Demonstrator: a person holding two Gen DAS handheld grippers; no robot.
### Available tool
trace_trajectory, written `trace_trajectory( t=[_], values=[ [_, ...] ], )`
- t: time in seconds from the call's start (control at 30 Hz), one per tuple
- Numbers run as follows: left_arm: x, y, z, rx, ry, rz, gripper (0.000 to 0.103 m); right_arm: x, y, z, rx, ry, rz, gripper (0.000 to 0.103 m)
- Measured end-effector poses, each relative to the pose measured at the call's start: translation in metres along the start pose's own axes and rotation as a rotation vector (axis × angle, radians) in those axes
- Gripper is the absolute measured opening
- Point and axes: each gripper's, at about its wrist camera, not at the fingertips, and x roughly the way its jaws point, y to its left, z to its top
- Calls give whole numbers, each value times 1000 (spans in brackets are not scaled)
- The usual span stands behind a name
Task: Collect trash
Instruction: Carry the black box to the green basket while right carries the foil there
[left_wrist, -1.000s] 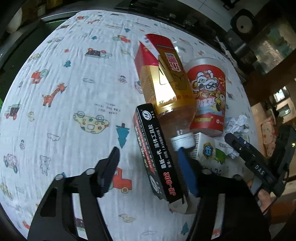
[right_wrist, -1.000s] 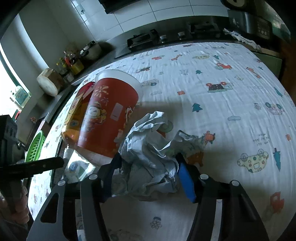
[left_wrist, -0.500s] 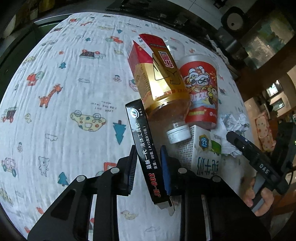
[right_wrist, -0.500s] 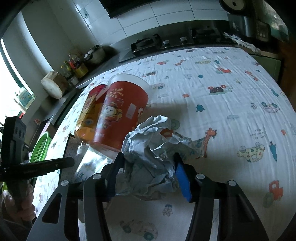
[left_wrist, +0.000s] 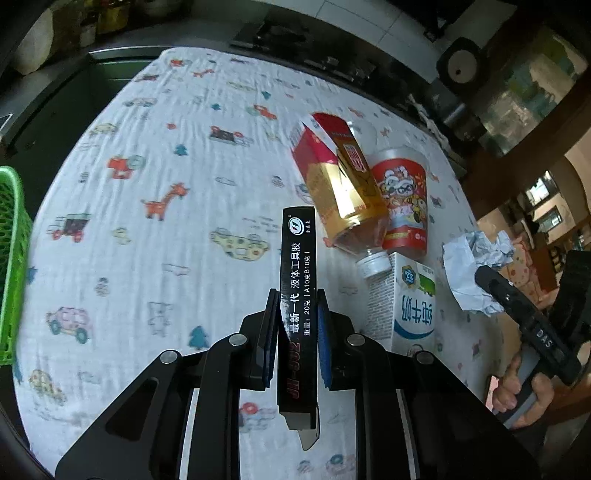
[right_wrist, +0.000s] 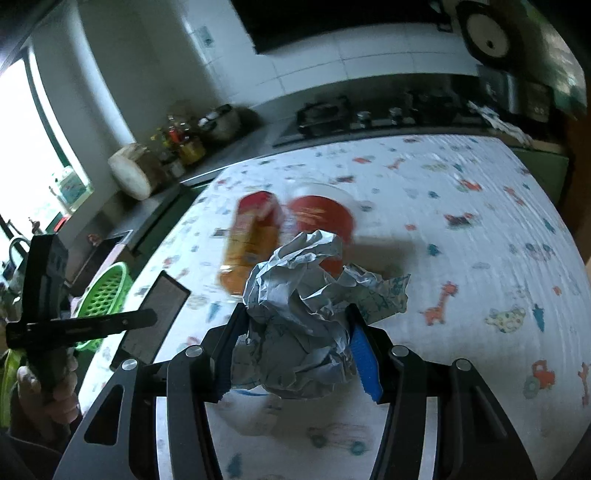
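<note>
In the left wrist view my left gripper (left_wrist: 297, 299) is shut on a long black glue box (left_wrist: 297, 258), which it holds above the printed cloth (left_wrist: 166, 221). A bottle with a red and gold label (left_wrist: 340, 192), a red paper cup (left_wrist: 402, 199) and a white milk carton (left_wrist: 410, 299) lie on the cloth beyond it. In the right wrist view my right gripper (right_wrist: 295, 325) is shut on a crumpled paper ball (right_wrist: 299, 295), raised over the cloth. The bottle (right_wrist: 251, 240) and the cup (right_wrist: 321, 221) are blurred behind it.
A green mesh basket (left_wrist: 11, 266) stands at the cloth's left edge and shows as the basket (right_wrist: 103, 295) behind the left gripper (right_wrist: 74, 325) and its black box (right_wrist: 155, 317). A stove and countertop with jars run along the far side. A hand (left_wrist: 517, 391) grips the right tool.
The left jaws closed on the black box and lifted it off the cloth. The right gripper rose with the paper ball, away from the cup.
</note>
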Motion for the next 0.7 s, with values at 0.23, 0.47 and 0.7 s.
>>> trace_trajectory(
  t=[0.23, 0.47, 0.7],
  values=[
    [-41, 35, -3, -27, -75, 45, 18, 9, 61, 4, -68, 4, 79, 52],
    [-92, 104, -5, -115, -156, 137, 18, 36, 131, 4, -146, 33, 163, 52],
    [-130, 187, -12, -228, -214, 231, 18, 65, 192, 2, -203, 71, 226, 52]
  ],
)
